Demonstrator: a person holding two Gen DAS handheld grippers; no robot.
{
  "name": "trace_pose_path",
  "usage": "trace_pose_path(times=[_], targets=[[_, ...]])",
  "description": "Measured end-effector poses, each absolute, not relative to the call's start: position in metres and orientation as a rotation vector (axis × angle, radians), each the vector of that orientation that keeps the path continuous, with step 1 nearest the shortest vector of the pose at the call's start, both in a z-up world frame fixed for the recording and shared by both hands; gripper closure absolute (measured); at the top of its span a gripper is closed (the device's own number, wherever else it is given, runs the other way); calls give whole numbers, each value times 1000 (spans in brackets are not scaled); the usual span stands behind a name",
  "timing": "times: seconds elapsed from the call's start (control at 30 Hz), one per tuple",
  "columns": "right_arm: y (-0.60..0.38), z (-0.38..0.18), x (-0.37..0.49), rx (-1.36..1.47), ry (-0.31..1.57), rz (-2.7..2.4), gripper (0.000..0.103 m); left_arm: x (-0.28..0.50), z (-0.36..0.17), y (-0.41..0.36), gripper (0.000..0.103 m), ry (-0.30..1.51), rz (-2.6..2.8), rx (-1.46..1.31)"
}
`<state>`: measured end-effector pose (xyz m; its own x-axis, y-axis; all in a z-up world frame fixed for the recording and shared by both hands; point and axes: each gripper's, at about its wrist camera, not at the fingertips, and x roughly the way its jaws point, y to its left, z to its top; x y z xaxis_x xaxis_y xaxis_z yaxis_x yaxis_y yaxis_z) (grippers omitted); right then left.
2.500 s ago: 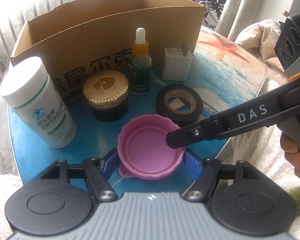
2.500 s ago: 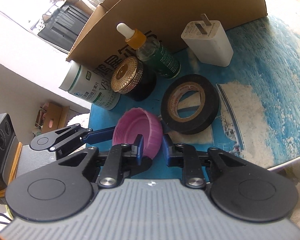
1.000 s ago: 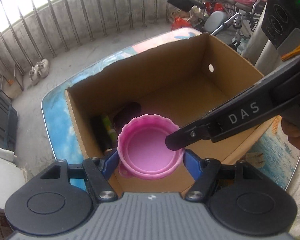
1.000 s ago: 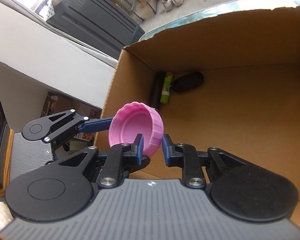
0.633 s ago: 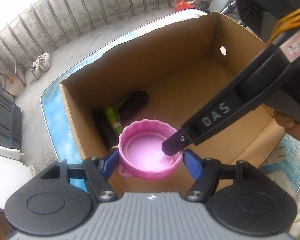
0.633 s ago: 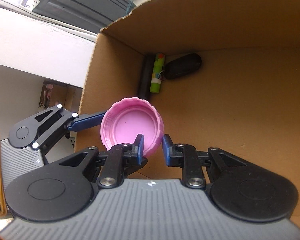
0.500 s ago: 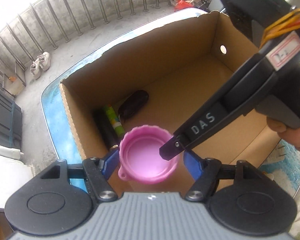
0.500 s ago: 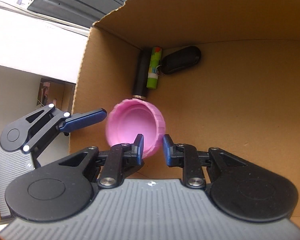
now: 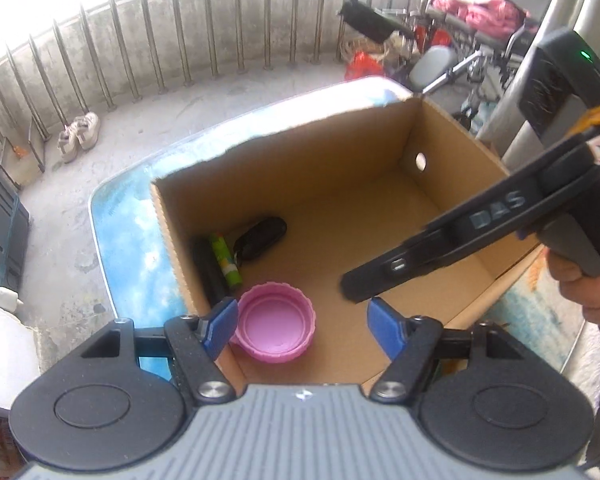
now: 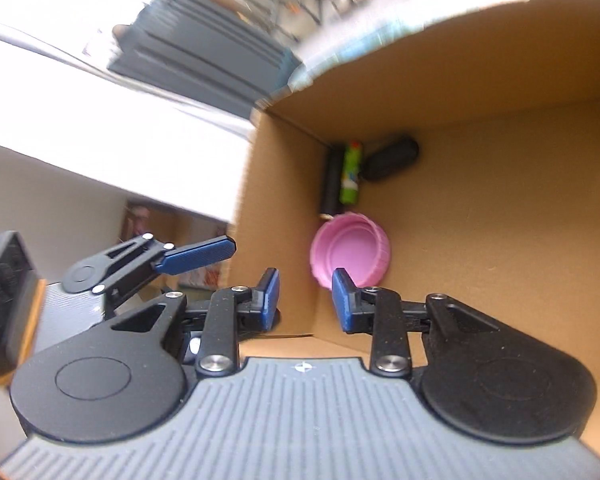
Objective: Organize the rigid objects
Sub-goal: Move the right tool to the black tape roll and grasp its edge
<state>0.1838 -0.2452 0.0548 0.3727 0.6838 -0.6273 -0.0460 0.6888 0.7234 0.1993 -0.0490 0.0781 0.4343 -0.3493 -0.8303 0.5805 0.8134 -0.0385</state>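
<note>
So, left wrist view: pink cap (image 9: 275, 327) lies open side up on the floor of the cardboard box (image 9: 452, 136), near corner, just below & ahead of the left gripper (image 9: 302, 326), whose jaws stand wide w/ nothing between. Left blue pad is closest.

Right wrist view: right gripper (image 10: 306, 298) has just been opening, jaws part open, empty; cap (image 10: 350, 250) sits ahead, slightly right, beside the green tube (image 10: 351, 178) & black key fob (image 10: 392, 157). Round, so no long axis. Left gripper nearer, I'd say.
</note>
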Motion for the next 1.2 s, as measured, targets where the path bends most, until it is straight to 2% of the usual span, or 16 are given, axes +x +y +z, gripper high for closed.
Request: trace_pose_path(times=[0.13,0.27,0.4,0.57,0.73,0.9,1.2], targets=[[-270,90,123,705,950,538,72,169,107,-34,29,853,-597,235],[-290,101,52,734,843,524,69,136,122,-19,27,779,-618,187],[-301,83,-18,720,796,424,65,106,111,-15,26,749,-624,147],[-298,34,-71,708,854,249,64,74,69,-33,26,781,-653,144],[-280,-8,-78,645,900,125,63,49,14,-72,26,832,-729,211],[-269,-19,-59,561,886,74,63,36,-32,-108,26,868,-727,322],[-255,-27,-31,500,906,134,64,36,-52,-123,26,876,-742,378]])
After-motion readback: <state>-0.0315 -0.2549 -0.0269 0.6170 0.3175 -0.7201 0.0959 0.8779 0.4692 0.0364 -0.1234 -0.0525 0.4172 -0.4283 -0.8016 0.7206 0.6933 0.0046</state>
